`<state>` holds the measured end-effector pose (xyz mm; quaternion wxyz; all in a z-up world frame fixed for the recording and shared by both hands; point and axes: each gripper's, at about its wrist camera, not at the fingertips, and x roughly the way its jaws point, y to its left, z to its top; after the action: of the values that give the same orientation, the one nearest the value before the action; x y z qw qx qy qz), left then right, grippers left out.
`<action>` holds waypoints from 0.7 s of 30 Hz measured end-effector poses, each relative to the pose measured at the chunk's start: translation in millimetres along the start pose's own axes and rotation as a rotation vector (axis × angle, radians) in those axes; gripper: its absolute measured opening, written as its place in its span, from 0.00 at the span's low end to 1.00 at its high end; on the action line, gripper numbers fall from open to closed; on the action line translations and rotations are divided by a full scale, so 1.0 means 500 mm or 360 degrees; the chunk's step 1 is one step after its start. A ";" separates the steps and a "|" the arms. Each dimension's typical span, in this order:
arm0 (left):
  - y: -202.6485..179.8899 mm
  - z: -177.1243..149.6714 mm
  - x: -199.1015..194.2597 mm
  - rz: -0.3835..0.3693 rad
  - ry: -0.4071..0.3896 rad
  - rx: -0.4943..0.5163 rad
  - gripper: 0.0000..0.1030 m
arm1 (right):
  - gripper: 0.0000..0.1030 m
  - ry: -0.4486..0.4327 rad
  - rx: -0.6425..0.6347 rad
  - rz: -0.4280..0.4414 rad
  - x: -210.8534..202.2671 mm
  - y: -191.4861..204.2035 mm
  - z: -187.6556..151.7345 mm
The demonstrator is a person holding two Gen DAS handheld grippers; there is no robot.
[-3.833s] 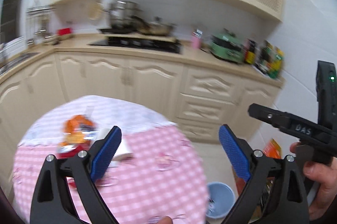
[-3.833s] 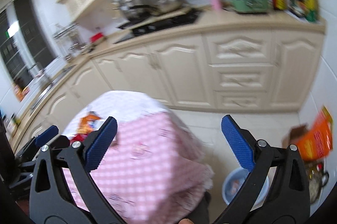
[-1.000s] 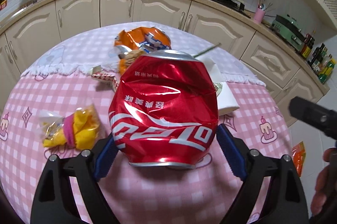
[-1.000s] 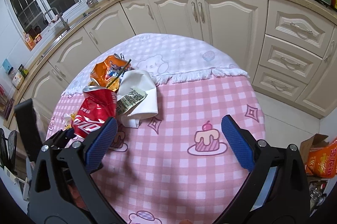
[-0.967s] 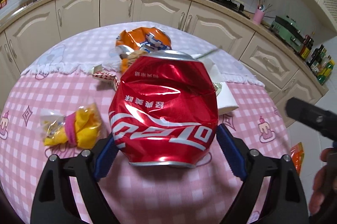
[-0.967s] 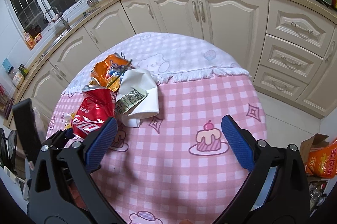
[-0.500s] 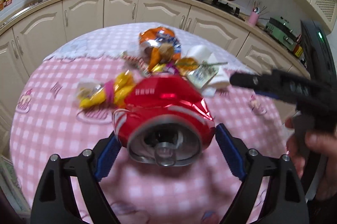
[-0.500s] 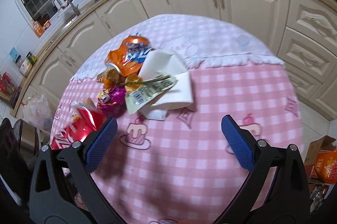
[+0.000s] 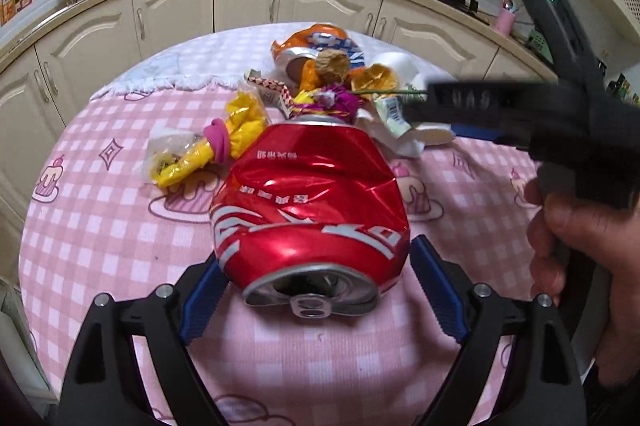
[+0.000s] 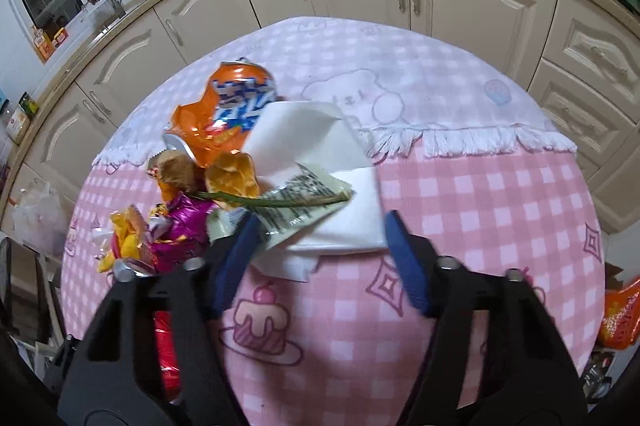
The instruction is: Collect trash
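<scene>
left claw (image 9: 316, 290) is pinching the crushed red can (image 9: 308, 210); right claw (image 10: 320, 258), jaws just closing, is bracketing the white napkin (image 10: 320, 162), not pressing.

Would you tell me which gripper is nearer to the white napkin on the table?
Right. The right gripper has just been closing around the white napkin's near edge, while the left gripper holds the crushed red can short of it.
</scene>
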<state>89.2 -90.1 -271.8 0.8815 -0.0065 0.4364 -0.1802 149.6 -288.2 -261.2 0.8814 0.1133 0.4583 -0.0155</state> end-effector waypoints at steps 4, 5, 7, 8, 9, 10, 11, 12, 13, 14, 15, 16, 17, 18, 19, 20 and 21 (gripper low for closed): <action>0.006 0.010 -0.008 -0.0036 -0.0034 -0.0007 0.83 | 0.32 0.0006 0.0036 0.0043 -0.020 -0.037 -0.008; 0.006 0.012 -0.008 -0.0027 -0.0037 0.0007 0.83 | 0.32 -0.0005 0.0056 0.0078 -0.029 -0.044 -0.011; 0.004 0.015 -0.007 -0.0001 -0.0035 0.0020 0.84 | 0.39 -0.0018 0.0073 0.0112 -0.043 -0.051 -0.013; 0.003 0.017 -0.001 0.0023 -0.0023 0.0016 0.84 | 0.51 -0.0024 0.0056 0.0094 -0.043 -0.047 -0.013; 0.003 0.021 0.005 0.0031 -0.0010 0.0010 0.84 | 0.53 -0.0030 0.0047 0.0079 -0.041 -0.045 -0.011; 0.001 0.026 0.013 0.0034 -0.0002 0.0001 0.84 | 0.53 -0.0027 0.0057 0.0080 -0.038 -0.044 -0.011; -0.002 0.030 0.019 0.0032 -0.0003 -0.0006 0.84 | 0.53 -0.0019 0.0081 0.0089 -0.032 -0.049 -0.008; -0.004 0.034 0.027 0.0028 0.0000 -0.0015 0.84 | 0.53 -0.0018 0.0103 0.0097 -0.024 -0.054 -0.005; -0.004 0.036 0.034 0.0003 -0.0002 -0.0023 0.83 | 0.53 -0.0011 0.0109 0.0102 -0.017 -0.055 -0.002; -0.002 0.036 0.037 -0.0015 -0.0008 -0.0035 0.78 | 0.53 0.0014 0.0111 0.0109 -0.007 -0.057 0.000; 0.000 0.035 0.041 -0.0037 -0.0002 -0.0049 0.68 | 0.53 0.0040 0.0116 0.0118 0.001 -0.060 0.001; 0.002 0.036 0.041 -0.0057 0.0001 -0.0063 0.68 | 0.53 0.0035 0.0117 0.0125 -0.002 -0.063 0.002; 0.000 0.035 0.040 -0.0063 -0.0003 -0.0063 0.67 | 0.53 0.0007 0.0101 0.0109 -0.015 -0.060 -0.002; 0.001 0.034 0.039 -0.0066 -0.0002 -0.0057 0.67 | 0.53 -0.0009 0.0082 0.0097 -0.024 -0.058 -0.004; 0.003 0.031 0.037 -0.0066 0.0001 -0.0055 0.67 | 0.53 -0.0029 0.0035 0.0075 -0.038 -0.050 -0.007; 0.006 0.029 0.034 -0.0069 0.0003 -0.0057 0.67 | 0.53 -0.0043 -0.0017 0.0050 -0.051 -0.040 -0.010; 0.008 0.027 0.030 -0.0068 0.0000 -0.0056 0.67 | 0.53 -0.0067 -0.0072 0.0027 -0.066 -0.030 -0.014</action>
<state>109.1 -93.2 -276.0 0.8772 -0.0312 0.4393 -0.1912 122.9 -303.8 -241.0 0.8932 0.0970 0.4390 0.0000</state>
